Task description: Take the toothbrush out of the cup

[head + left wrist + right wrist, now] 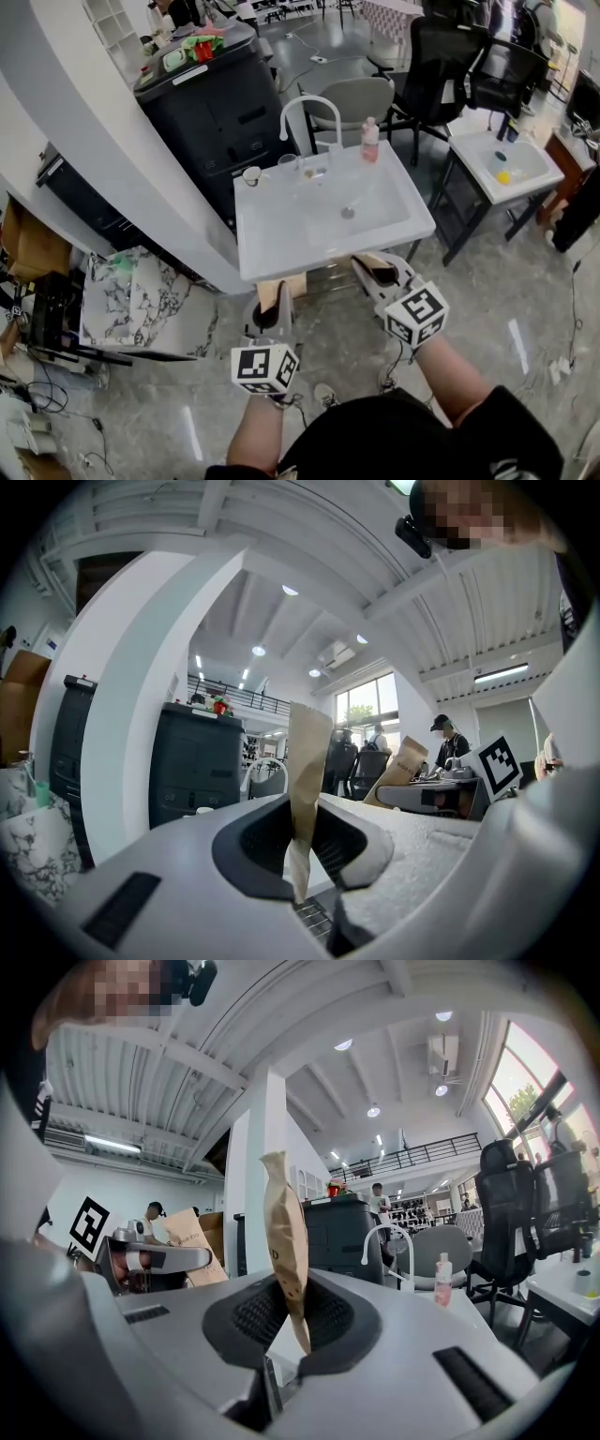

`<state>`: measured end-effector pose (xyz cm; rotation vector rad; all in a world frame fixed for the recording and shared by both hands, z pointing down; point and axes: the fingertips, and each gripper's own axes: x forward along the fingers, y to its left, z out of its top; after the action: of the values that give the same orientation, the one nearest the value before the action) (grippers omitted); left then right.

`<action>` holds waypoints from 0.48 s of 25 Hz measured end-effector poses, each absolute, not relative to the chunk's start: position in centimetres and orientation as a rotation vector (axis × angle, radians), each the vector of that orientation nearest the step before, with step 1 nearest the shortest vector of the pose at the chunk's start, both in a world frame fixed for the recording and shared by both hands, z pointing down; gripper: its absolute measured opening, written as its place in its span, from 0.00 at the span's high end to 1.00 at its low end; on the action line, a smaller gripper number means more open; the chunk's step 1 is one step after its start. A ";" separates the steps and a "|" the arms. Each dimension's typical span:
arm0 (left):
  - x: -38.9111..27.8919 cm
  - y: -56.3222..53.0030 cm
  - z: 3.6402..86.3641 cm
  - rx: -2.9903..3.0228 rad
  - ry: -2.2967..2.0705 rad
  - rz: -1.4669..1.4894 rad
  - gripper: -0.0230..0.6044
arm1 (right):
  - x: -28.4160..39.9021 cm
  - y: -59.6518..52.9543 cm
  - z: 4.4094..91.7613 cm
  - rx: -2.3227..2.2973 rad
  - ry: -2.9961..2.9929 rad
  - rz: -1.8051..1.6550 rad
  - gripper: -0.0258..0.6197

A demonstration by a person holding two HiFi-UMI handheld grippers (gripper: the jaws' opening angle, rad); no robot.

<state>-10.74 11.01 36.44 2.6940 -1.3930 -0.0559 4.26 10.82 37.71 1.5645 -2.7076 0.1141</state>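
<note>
Status: left gripper (278, 305) and right gripper (373, 272) each clench brown paper (305, 789), short of sink (281, 253); cup (251, 175) on sink corner, toothbrush indiscernible.

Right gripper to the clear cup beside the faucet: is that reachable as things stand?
Probably not yet. The right gripper is shut on a piece of brown paper, so its jaws aren't free, and the clear cup stands at the far rim of the basin. Nothing blocks the way across it.
</note>
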 end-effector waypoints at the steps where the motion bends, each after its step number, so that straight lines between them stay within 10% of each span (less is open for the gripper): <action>1: -10.7 11.0 36.5 2.694 -1.394 -0.055 0.91 | 4.3 10.8 37.8 1.562 -2.707 0.116 0.92; 12: -10.6 10.4 36.5 2.680 -1.411 -0.054 0.91 | 4.6 10.1 37.8 1.549 -2.709 0.123 0.92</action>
<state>-10.59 10.42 36.50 2.6798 -1.4109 -0.0545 4.57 10.14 37.83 1.5495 -2.7094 0.1227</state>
